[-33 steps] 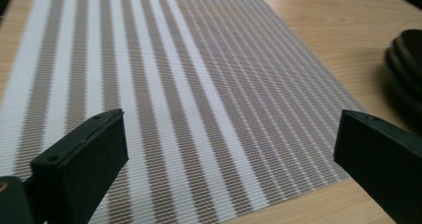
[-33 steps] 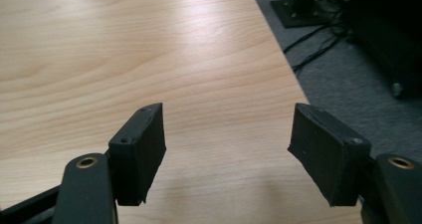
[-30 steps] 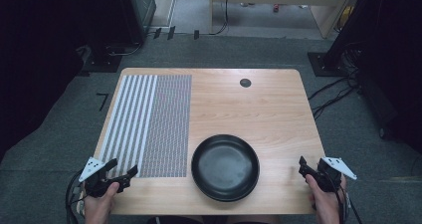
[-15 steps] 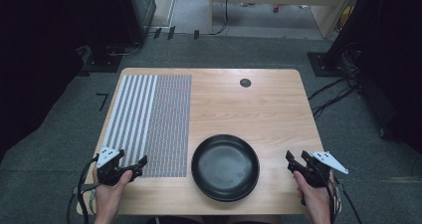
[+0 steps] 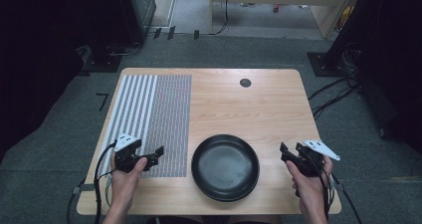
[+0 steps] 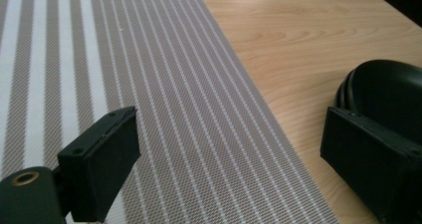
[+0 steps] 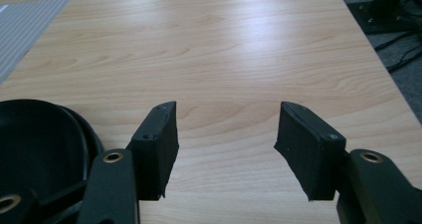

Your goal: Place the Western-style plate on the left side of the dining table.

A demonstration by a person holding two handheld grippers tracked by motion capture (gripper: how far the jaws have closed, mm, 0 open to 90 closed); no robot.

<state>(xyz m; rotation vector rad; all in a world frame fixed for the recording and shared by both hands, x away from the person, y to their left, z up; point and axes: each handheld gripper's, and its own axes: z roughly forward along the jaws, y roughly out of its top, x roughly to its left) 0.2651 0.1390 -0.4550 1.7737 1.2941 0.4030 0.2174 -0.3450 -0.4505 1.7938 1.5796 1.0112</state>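
Black plate [image 7: 35, 149] cut off leftward

This looks like a lab or recording room, not a home. A pale wooden table [image 5: 259, 109] with a round cable hole [image 5: 245, 82] stands alone on grey carpet floor [image 5: 50, 149], with black curtains [image 5: 45, 40] hanging on the left and right. Loose black cables [image 5: 331, 92] run over the floor at the right, and a black metal stand base [image 5: 326, 63] sits by the far right corner.

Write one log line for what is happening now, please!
left tool: open, over striped mat | right tool: open, empty | black bowl: untouched between them
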